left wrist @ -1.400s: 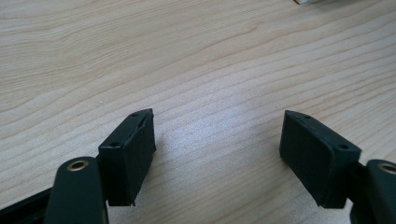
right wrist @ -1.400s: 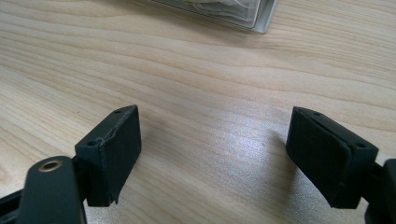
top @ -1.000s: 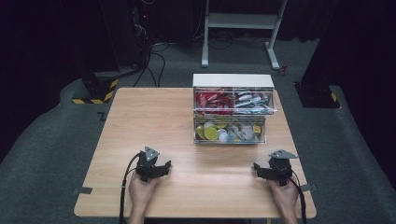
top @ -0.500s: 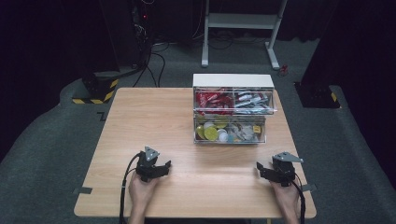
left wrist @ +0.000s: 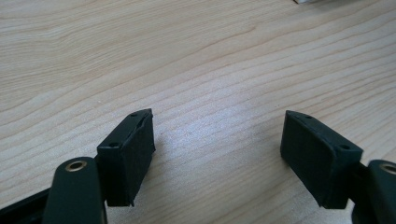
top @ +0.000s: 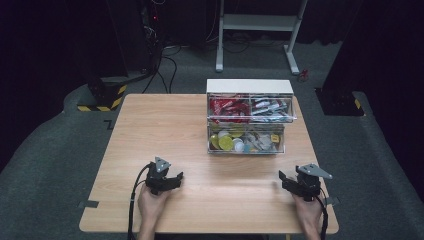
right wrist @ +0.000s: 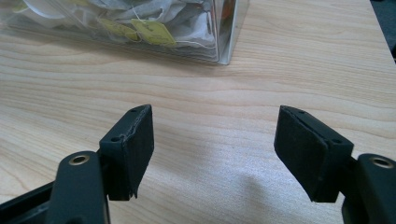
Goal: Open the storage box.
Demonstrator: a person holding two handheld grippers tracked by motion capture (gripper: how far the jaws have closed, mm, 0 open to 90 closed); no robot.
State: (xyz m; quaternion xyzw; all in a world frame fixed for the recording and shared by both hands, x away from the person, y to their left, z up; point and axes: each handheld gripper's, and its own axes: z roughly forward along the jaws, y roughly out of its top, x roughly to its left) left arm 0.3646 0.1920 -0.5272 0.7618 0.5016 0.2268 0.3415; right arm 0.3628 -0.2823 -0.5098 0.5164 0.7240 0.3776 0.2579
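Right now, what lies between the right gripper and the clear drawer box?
Nothing: in the right gripper view, bare table runs from the open right gripper to the clear drawer box.

- We are in a lab, dark all around.
- We see cables on grey carpet.
- A lone wood table holds one clear drawer box.

Dark room, grey carpet floor
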